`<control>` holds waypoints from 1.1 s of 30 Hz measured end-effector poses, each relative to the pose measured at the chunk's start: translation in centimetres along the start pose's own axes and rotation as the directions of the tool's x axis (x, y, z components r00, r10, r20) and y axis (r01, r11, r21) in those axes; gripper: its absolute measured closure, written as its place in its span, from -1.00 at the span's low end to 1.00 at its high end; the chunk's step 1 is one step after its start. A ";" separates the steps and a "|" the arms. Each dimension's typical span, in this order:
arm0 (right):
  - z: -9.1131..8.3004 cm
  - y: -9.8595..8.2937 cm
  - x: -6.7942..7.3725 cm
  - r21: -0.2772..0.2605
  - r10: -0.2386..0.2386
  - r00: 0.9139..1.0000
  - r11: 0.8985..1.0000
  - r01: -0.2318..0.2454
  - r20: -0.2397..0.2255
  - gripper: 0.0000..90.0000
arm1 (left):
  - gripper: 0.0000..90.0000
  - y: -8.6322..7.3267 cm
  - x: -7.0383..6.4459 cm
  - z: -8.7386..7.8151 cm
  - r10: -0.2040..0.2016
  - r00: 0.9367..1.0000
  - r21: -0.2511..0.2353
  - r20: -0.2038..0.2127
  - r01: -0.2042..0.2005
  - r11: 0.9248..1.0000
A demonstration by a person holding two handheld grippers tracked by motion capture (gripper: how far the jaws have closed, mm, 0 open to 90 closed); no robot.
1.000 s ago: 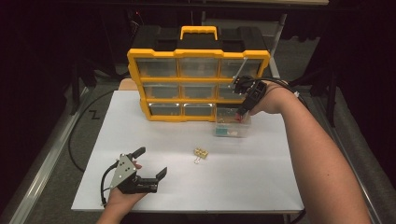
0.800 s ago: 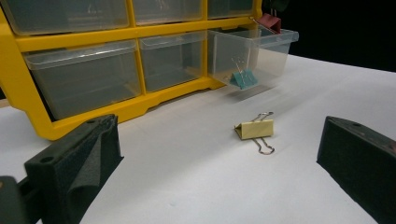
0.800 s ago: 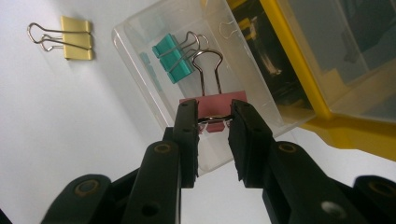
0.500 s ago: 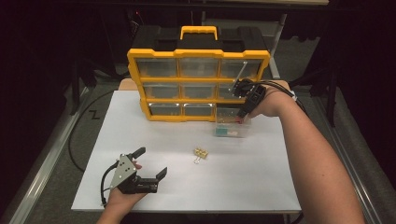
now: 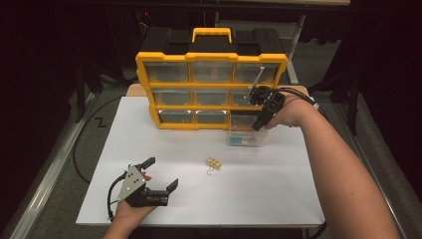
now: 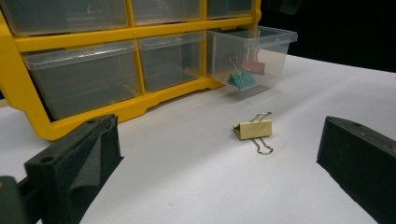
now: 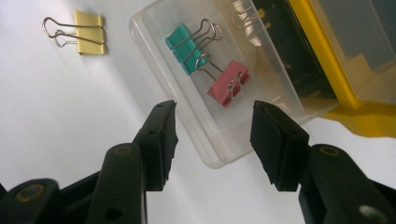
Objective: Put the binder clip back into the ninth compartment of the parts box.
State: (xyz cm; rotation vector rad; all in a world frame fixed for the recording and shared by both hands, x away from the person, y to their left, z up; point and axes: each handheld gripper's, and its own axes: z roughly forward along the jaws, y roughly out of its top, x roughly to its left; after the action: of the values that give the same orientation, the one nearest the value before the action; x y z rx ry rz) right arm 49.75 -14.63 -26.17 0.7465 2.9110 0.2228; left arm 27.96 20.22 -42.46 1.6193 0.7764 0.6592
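A yellow drawer cabinet [image 5: 211, 89] stands at the back of the white table [image 5: 278, 199]. Its bottom right clear drawer [image 5: 246, 134] [image 7: 224, 140] [image 6: 261, 51] is pulled out and holds a teal binder clip [image 7: 184, 46] [image 6: 240, 79] and a pink binder clip [image 7: 229, 84] [image 6: 254, 65]. A yellow binder clip [image 5: 214, 163] [image 6: 253, 129] [image 7: 88, 26] lies on the table in front. My right gripper [image 5: 261, 117] [image 7: 212, 135] hangs open just above the drawer's front end. My left gripper [image 5: 161, 174] [image 6: 219, 168] rests open near the table's front left, pointing toward the yellow clip.
The cabinet has several other clear drawers [image 5: 174, 115], all pushed in, and a black top with a yellow handle [image 5: 211, 34]. A black cable [image 5: 82, 144] runs along the table's left side. Dark floor surrounds the table.
My right gripper has shifted slightly back and up over the open drawer. The left gripper and the yellow clip have not moved.
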 end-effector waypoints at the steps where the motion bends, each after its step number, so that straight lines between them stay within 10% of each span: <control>1: -0.1 -0.1 0.0 -0.003 -0.008 1.000 1.000 0.008 0.000 0.16 | -1.00 0.0 0.0 0.0 0.000 1.000 0.001 0.000 0.000 1.000; 33: -0.8 -3.0 5.0 0.000 -0.085 0.996 0.996 0.085 -0.032 0.13 | -1.00 0.1 -0.1 0.0 0.007 1.000 0.002 0.001 -0.007 1.000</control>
State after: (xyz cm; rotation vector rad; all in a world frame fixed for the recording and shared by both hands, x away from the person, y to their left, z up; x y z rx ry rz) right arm 43.86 -14.82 -26.38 0.6234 2.9652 0.2260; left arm 27.94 20.17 -42.41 1.6246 0.7713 0.6624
